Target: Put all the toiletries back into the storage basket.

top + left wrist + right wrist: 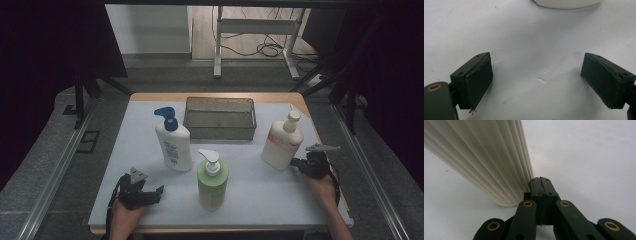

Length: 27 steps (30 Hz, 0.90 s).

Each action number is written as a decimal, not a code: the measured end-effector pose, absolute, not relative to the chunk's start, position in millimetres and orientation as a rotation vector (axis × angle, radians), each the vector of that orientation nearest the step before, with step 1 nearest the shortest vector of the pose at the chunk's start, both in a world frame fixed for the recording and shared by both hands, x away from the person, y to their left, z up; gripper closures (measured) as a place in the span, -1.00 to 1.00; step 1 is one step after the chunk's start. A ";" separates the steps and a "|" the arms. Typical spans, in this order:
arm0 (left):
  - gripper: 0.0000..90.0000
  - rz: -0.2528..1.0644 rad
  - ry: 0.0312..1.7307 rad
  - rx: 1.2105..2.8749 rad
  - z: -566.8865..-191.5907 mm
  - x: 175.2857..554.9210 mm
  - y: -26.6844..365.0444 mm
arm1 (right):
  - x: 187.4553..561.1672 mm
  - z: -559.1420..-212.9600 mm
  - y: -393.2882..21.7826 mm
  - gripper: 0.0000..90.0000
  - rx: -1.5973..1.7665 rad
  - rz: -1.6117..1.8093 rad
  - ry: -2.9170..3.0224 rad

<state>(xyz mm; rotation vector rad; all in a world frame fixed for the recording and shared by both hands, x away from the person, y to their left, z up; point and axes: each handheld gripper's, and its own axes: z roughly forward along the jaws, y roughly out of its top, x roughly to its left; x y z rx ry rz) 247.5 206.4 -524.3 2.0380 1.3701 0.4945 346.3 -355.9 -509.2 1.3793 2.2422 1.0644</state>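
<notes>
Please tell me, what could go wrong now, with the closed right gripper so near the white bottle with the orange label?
1. The right gripper is shut, its tip at the base of the white bottle; a push could tip this tall bottle.
2. Shut, it cannot grasp the bottle; it must open first.
3. The wire basket stands close behind; a falling bottle might strike it.

Each black tool (541, 181) has brass-ringed pivots, flat dark pads (477, 82), a grey three-cornered plate and a trailing cable.

Dim room — dark curtains (45, 55) are hanging at both sides. A wooden table (215, 96) under a white sheet (260, 190) is standing on grey floor (55, 165). Beyond, a white metal frame (255, 30) is standing on lighter flooring (cables (270, 49) are trailing there).
</notes>
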 end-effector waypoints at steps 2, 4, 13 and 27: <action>-0.77 0.496 1.369 2.039 -524.3 247.6 206.5 | 344.4 -510.4 -353.5 1.00 1.375 1.054 2.248; -0.77 0.496 1.368 2.039 -524.3 247.6 206.5 | 343.2 -511.8 -352.3 1.00 1.367 1.047 2.255; -0.77 0.497 1.368 2.039 -524.3 247.5 206.5 | 333.0 -502.0 -358.3 0.86 1.337 1.082 2.245; -0.77 0.498 1.368 2.038 -524.4 247.4 206.4 | 315.7 -473.4 -362.2 0.04 1.263 1.139 2.259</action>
